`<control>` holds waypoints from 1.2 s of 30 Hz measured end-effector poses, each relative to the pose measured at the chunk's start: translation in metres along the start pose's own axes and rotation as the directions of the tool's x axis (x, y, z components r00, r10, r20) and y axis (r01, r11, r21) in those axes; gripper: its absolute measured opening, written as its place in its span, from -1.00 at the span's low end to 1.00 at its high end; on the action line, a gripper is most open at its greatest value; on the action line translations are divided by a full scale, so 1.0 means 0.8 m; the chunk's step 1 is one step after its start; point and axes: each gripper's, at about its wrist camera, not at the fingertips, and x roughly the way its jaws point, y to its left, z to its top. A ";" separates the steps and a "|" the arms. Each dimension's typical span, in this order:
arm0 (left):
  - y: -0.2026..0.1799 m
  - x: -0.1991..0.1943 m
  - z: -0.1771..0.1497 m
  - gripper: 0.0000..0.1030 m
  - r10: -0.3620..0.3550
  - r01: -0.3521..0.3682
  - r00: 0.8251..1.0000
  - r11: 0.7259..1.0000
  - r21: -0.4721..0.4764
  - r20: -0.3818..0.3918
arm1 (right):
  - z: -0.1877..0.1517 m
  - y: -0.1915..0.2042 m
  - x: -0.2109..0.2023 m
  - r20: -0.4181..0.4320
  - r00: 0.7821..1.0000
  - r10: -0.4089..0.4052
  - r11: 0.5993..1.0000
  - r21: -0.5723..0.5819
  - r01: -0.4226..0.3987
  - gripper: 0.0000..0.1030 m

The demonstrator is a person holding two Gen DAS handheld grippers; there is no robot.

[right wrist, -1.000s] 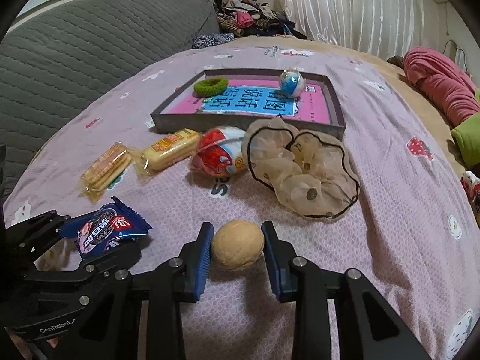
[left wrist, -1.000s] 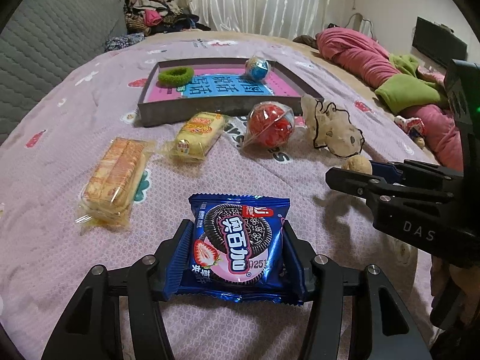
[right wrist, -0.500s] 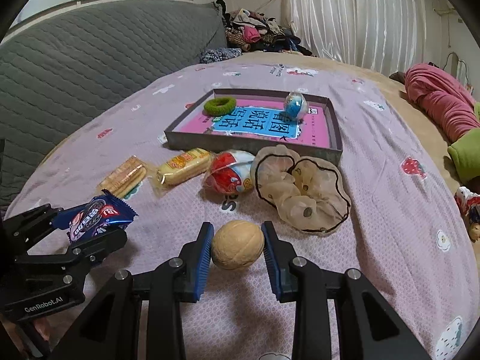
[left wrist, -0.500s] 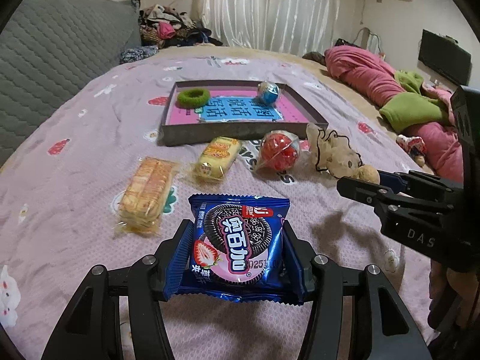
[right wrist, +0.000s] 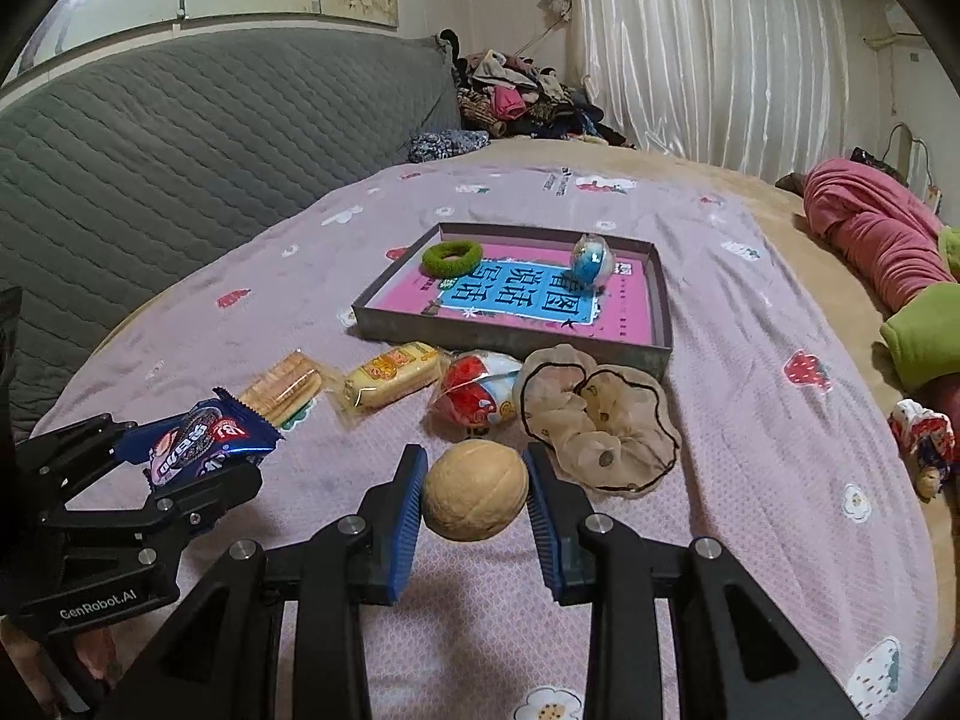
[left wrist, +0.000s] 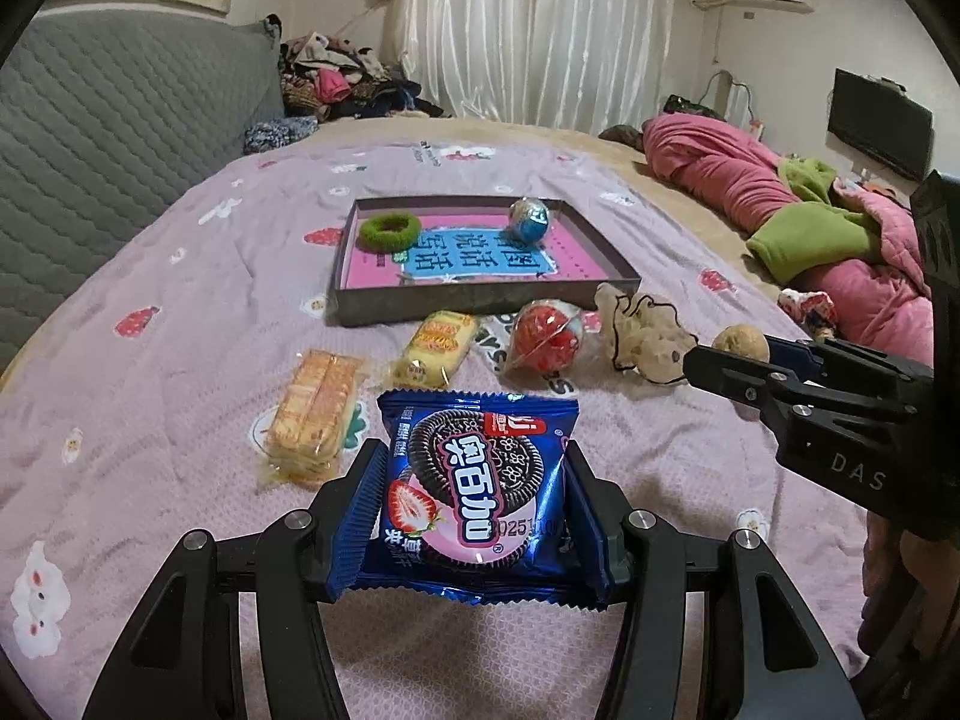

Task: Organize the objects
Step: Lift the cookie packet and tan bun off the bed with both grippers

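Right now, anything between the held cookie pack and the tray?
On the bedspread, yes: the yellow snack pack and red ball lie just before the tray's near wall. The left gripper holds the cookie pack raised above them; the air path looks clear.

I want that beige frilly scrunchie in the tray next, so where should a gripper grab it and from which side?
Come from above and pinch the thick gathered band of the scrunchie on its near side. It lies flat and floppy on the bedspread, its far edge close against the tray, so a pinch on the thin frill alone would probably slip.
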 end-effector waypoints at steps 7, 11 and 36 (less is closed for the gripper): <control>0.004 -0.018 0.008 0.06 -0.010 0.010 1.000 1.000 -0.008 0.023 | 0.002 0.002 -0.016 0.013 1.000 -0.012 1.000 0.012 0.011 -0.35; 0.006 -0.021 0.013 0.06 -0.012 0.012 0.999 1.000 -0.009 0.033 | 0.005 0.004 -0.020 0.019 1.000 -0.021 1.000 0.014 0.021 -0.35; 0.014 0.015 0.068 0.05 0.009 -0.009 0.999 1.000 0.014 0.047 | 0.053 -0.007 -0.020 0.068 0.998 -0.012 1.000 0.025 0.011 -0.35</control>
